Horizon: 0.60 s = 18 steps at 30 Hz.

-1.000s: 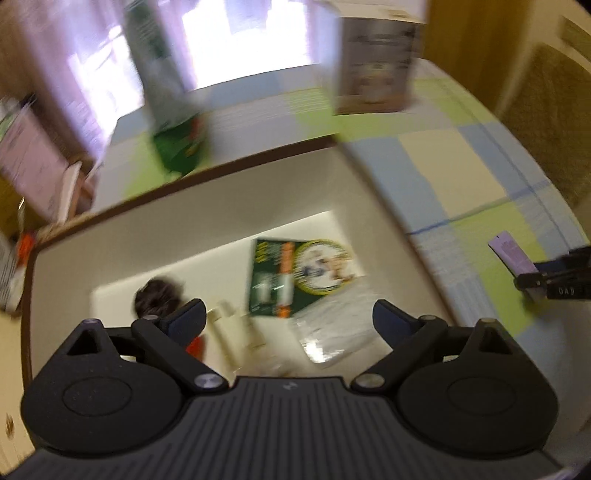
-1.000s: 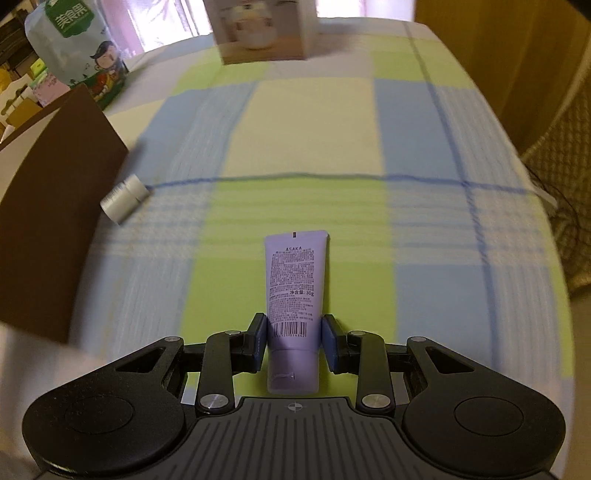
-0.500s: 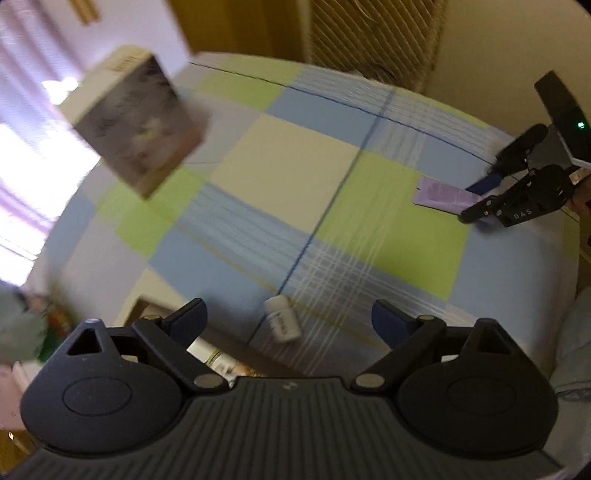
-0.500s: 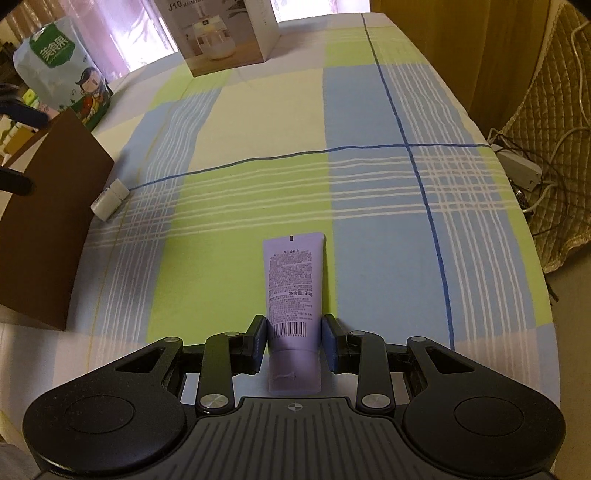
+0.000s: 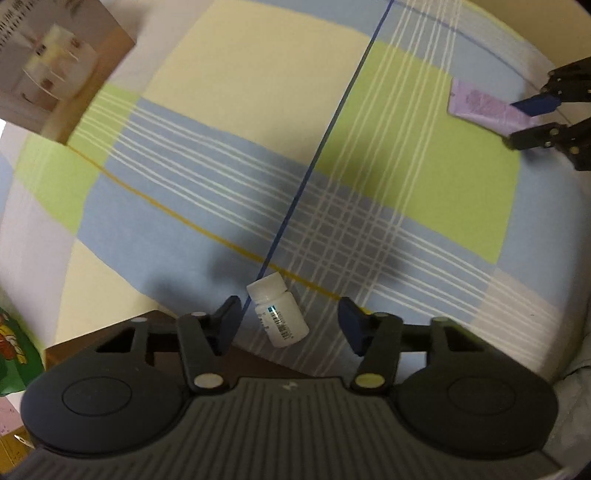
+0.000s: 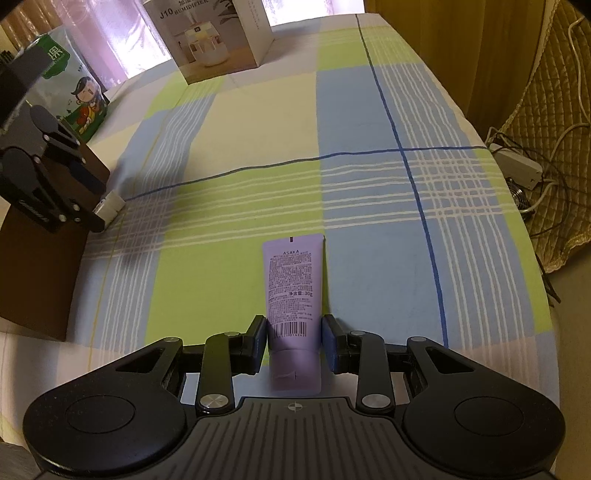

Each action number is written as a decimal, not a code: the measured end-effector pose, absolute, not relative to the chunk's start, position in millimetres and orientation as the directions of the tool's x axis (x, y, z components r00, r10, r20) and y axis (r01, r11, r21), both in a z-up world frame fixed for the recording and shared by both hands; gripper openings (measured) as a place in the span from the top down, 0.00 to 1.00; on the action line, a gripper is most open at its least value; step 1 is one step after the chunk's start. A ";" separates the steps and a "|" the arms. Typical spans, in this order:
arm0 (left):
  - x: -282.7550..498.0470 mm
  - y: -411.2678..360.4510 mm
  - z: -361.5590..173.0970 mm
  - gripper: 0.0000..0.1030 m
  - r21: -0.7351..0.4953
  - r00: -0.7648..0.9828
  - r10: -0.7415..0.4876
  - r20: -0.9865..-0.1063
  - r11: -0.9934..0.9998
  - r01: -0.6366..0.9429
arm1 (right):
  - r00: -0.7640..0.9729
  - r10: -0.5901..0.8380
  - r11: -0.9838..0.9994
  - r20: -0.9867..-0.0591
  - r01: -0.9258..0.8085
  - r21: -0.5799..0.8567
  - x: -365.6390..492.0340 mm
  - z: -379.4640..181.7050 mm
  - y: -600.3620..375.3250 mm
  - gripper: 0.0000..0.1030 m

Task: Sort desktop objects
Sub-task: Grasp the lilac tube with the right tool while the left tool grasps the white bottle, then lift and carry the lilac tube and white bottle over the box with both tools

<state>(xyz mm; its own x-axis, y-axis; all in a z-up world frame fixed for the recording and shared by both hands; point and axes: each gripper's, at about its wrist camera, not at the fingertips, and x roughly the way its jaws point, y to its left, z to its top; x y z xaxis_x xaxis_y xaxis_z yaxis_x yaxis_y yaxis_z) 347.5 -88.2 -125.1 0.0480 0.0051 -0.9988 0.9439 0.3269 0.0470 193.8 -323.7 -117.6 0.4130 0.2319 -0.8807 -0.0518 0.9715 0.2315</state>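
Observation:
A small white pill bottle (image 5: 277,310) lies on its side on the checked tablecloth, between the open jaws of my left gripper (image 5: 291,323); neither finger touches it. It also shows in the right wrist view (image 6: 109,204), beside the brown box (image 6: 37,273). My right gripper (image 6: 294,332) is shut on a purple tube (image 6: 293,291) that lies flat on the cloth. The tube and right gripper also show in the left wrist view, the tube (image 5: 480,105) at the upper right.
A humidifier carton (image 6: 218,33) stands at the far end of the table. A green snack bag (image 6: 70,85) stands behind the brown box. A power strip and cables (image 6: 517,166) lie off the table's right edge.
My left gripper swung out of the brown box and came down around the white bottle, its jaws narrowing. The right gripper stays shut on the tube.

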 end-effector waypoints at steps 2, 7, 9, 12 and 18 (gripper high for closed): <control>350.6 -87.9 -133.0 0.64 0.044 0.039 0.022 -0.999 0.345 0.938 | 0.414 0.230 0.972 -0.881 -0.051 0.230 194.8 -117.9 -323.8 0.67; 353.6 -83.8 -146.9 0.78 0.046 0.028 0.054 -0.998 0.368 0.929 | 0.413 0.228 0.973 -0.882 -0.055 0.226 196.2 -118.1 -323.3 0.67; 352.6 -81.7 -146.7 0.78 0.036 0.019 0.050 -0.999 0.371 0.928 | 0.413 0.226 0.973 -0.882 -0.059 0.222 196.8 -118.0 -323.0 0.67; 349.0 -78.8 -146.5 0.78 0.039 0.021 0.053 -0.998 0.361 0.932 | 0.413 0.221 0.975 -0.883 -0.067 0.213 197.4 -118.0 -321.9 0.67; 344.5 -73.2 -145.0 0.78 0.053 0.038 0.048 -0.998 0.357 0.933 | 0.409 0.205 0.979 -0.889 -0.085 0.187 199.2 -117.7 -318.6 0.67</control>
<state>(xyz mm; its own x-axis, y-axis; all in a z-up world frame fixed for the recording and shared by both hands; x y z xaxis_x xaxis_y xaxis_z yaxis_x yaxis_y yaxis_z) 344.5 -73.2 -145.0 0.0382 0.0482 -0.9981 0.9327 0.3568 0.0530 199.2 -318.6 -117.7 0.4088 0.2049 -0.8893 -0.0848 0.9788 0.1865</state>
